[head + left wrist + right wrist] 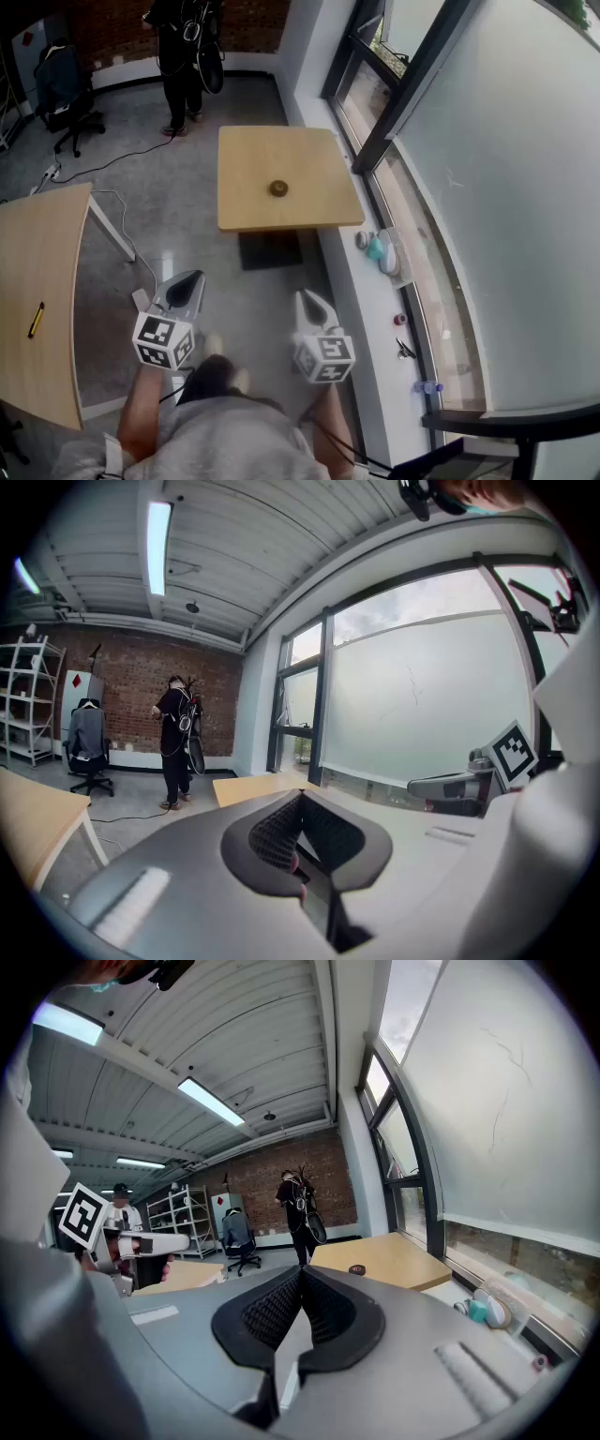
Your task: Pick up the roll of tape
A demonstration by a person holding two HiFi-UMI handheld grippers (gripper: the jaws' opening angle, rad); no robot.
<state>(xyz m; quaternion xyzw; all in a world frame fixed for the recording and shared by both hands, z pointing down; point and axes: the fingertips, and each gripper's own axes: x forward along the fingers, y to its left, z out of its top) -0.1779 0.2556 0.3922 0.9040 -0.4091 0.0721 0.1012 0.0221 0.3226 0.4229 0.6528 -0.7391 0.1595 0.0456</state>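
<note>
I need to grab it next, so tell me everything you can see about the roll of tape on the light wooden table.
The roll of tape is small, round and dark brown, lying flat near the middle of the square light-wood table. It sits alone; only the tabletop touches it. Finer detail is too small to make out. The left gripper and right gripper are both well short of it.

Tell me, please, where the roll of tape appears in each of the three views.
Head view: roll of tape, upper centre, on the square wooden table.
Left gripper view: not visible; only part of the table shows.
Right gripper view: right of centre, on the table.
Shared landmark: that table.
</note>
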